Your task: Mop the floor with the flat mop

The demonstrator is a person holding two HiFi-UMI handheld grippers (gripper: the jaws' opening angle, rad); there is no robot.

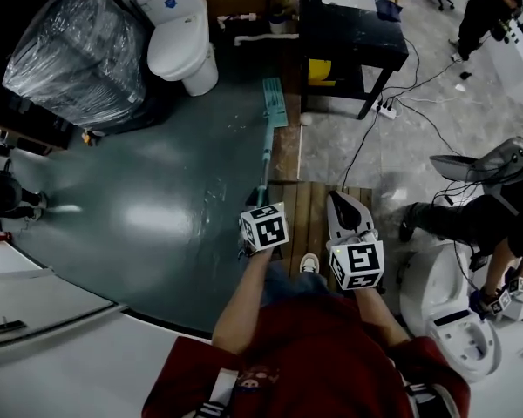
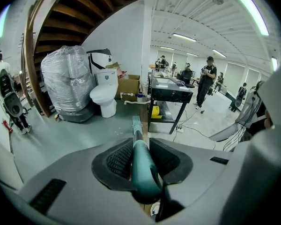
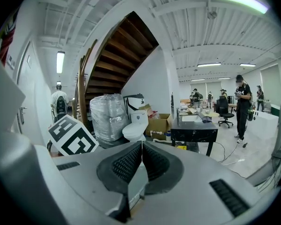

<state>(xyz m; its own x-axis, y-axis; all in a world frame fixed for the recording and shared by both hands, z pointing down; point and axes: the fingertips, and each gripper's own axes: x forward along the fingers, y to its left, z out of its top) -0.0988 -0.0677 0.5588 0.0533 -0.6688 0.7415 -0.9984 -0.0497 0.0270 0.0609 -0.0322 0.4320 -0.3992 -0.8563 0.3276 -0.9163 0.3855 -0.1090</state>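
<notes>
In the left gripper view the left tool (image 2: pixel 141 143) is clamped on the teal grip of the flat mop (image 2: pixel 141 159), the jaws pressing its sides. The handle runs away from the camera to the mop head (image 2: pixel 136 123), which lies flat on the grey-green floor (image 2: pixel 75 135). In the head view, the person's bare left forearm (image 1: pixel 244 307) reaches up from the lower centre of the frame. The handle slants from there up to the mop head, at the floor's edge just below the black desk (image 1: pixel 353 37) and right of the white toilet (image 1: pixel 183 37). The right tool (image 3: pixel 141 148) is closed on nothing, its jaws meeting. It is held right of the left one in the lower middle of the head view, pointing up-frame over wooden planks (image 1: pixel 314 203). A plastic-wrapped bundle (image 1: pixel 74 50) sits at upper left.
</notes>
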